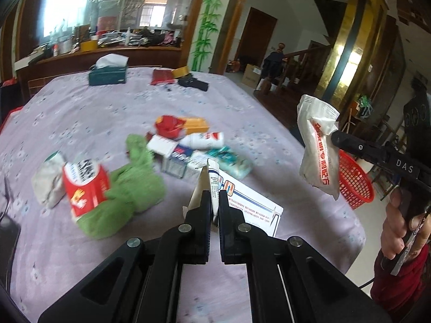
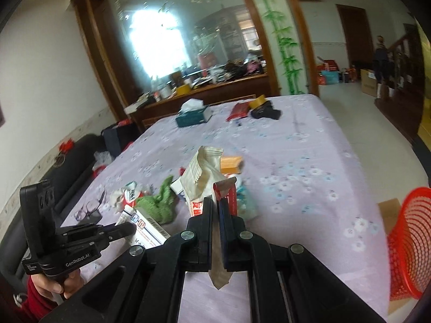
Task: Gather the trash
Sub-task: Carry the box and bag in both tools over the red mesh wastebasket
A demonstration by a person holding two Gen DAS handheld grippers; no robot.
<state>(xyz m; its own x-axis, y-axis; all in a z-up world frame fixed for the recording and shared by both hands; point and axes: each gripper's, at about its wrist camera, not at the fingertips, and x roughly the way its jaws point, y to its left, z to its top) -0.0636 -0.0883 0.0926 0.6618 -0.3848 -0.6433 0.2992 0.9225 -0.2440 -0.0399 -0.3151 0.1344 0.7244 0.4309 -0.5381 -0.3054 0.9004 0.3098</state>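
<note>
Trash is lying in a loose heap mid-table on the lilac cloth (image 1: 80,113): red carton (image 1: 86,185), green rag (image 1: 129,185), white bottle (image 1: 204,138), orange box (image 1: 198,125), teal pack (image 1: 231,158) & small boxes, all touching or overlapping. Left gripper (image 1: 214,202) is pinching a white tube (image 1: 214,185) w/ jaws pressed together on it; a flat white box (image 1: 253,204) is showing just behind the tube, can't tell if it's gripped too. Right gripper (image 2: 215,210) is clamping a crumpled white pouch w/ red print (image 2: 202,177), jaws closed on it, pouch hanging clear above the table to the right of the heap. A hand (image 1: 404,231) in a red sleeve is holding the right gripper's handle. Red basket (image 2: 412,242) is sitting off the table's right edge, lower down, near the pouch in the left view. Far end of table: tissue box (image 1: 107,76), red packet (image 1: 161,76), tape roll (image 1: 180,71), black item (image 1: 194,83). Glasses (image 2: 89,210) are lying near the table's left edge.
</note>
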